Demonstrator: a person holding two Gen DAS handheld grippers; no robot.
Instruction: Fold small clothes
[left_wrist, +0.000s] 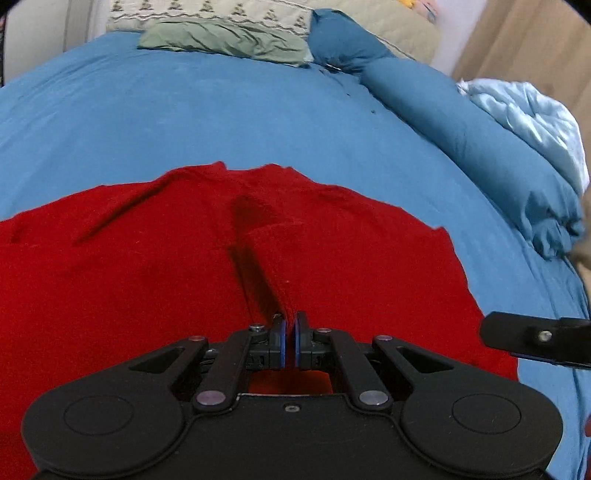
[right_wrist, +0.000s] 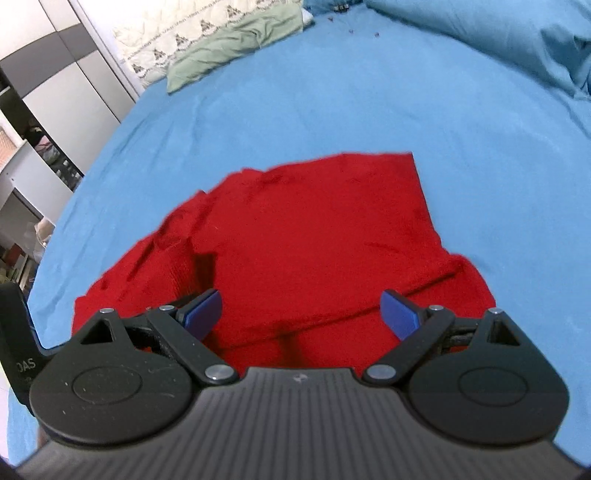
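A red knit garment (left_wrist: 147, 280) lies spread on the blue bed sheet (left_wrist: 221, 110). My left gripper (left_wrist: 290, 325) is shut on a pinched ridge of the red garment, lifted a little off the rest of the cloth. In the right wrist view the same red garment (right_wrist: 314, 236) lies partly folded, with a doubled edge near my fingers. My right gripper (right_wrist: 301, 310) is open and empty, just above the garment's near edge. Its blue pads (right_wrist: 400, 314) stand wide apart. One finger of the right gripper shows at the right edge of the left wrist view (left_wrist: 535, 338).
A green cloth (left_wrist: 229, 40) and a patterned pillow (left_wrist: 207, 11) lie at the head of the bed. A rolled blue duvet (left_wrist: 480, 147) and a pale blue bundle (left_wrist: 532, 114) run along the right side. A wardrobe (right_wrist: 55, 74) stands left of the bed.
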